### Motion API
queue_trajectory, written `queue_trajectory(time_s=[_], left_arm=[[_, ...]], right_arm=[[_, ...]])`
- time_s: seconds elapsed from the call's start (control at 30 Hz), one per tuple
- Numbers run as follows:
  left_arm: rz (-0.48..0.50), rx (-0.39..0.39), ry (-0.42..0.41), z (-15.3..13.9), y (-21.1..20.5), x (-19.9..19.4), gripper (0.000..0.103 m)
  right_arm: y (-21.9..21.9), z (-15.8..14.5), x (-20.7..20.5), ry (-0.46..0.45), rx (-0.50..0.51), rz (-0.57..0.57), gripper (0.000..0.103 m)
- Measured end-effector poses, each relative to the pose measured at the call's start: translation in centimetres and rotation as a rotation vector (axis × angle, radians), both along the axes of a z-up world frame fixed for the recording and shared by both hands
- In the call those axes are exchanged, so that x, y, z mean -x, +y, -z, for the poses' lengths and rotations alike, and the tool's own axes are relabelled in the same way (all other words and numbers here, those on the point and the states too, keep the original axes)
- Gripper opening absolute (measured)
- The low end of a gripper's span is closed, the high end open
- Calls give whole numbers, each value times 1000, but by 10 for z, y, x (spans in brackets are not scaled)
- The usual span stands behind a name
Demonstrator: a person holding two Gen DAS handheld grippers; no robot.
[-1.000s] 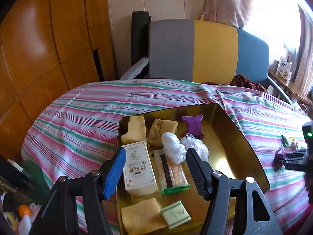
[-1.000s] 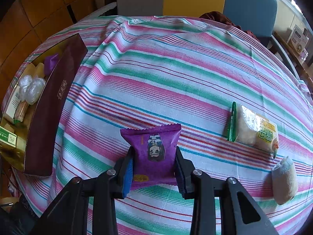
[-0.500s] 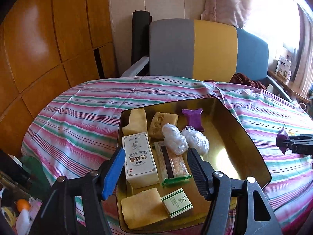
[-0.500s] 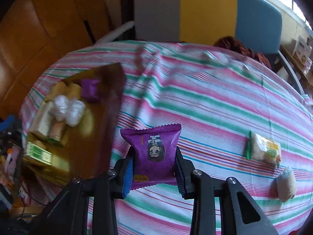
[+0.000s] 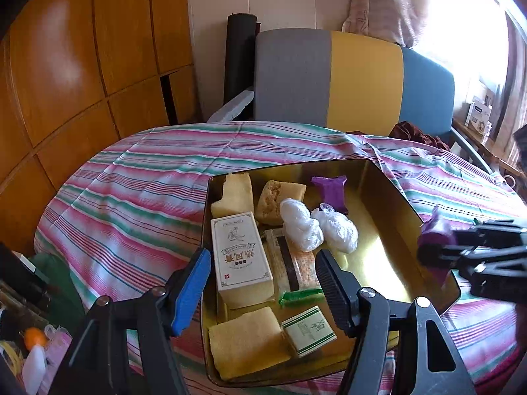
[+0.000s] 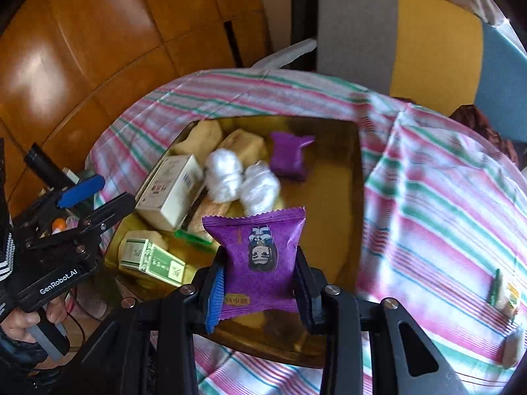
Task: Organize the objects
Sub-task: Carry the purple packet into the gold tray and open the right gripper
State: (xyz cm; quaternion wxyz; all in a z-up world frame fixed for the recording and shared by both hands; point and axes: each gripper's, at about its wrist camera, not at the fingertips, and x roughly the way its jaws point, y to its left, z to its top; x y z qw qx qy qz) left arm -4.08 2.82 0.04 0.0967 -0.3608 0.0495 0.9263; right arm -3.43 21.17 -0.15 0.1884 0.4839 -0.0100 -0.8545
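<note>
Purple snack packet (image 6: 260, 256) is clamped between the fingers of the right claw (image 6: 260, 283) and held above the near edge of the gold tray (image 6: 329, 217) on the striped desk (image 6: 444, 204). Left claw (image 5: 263, 279) is held partly open and empty over the tray's white box (image 5: 240, 256).

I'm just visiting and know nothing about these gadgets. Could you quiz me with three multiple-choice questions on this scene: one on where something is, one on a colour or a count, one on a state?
1. Where does the white box lie?
A. in the gold tray
B. on the chair
C. on the floor

2. What colour is the packet in the right gripper?
A. green
B. purple
C. orange

3. How do the left gripper's jaws stand?
A. clamped on the box
B. apart, holding nothing
C. clamped on a bottle

Answers: 1 A, it lies among the tray's snacks; 2 B, its wrapper is purple; 3 B, a gap shows between the jaws.
</note>
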Motion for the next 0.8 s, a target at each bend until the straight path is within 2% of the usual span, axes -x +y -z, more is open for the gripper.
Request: queue_trajectory(time_s=[0.3, 0.8], left_arm=[[-8, -12, -9, 5, -10, 0, 67], [-18, -24, -25, 11, -16, 3, 67]], right_arm=[[-23, 30, 7, -67, -19, -10, 36], [-40, 60, 20, -133, -48, -12, 36]])
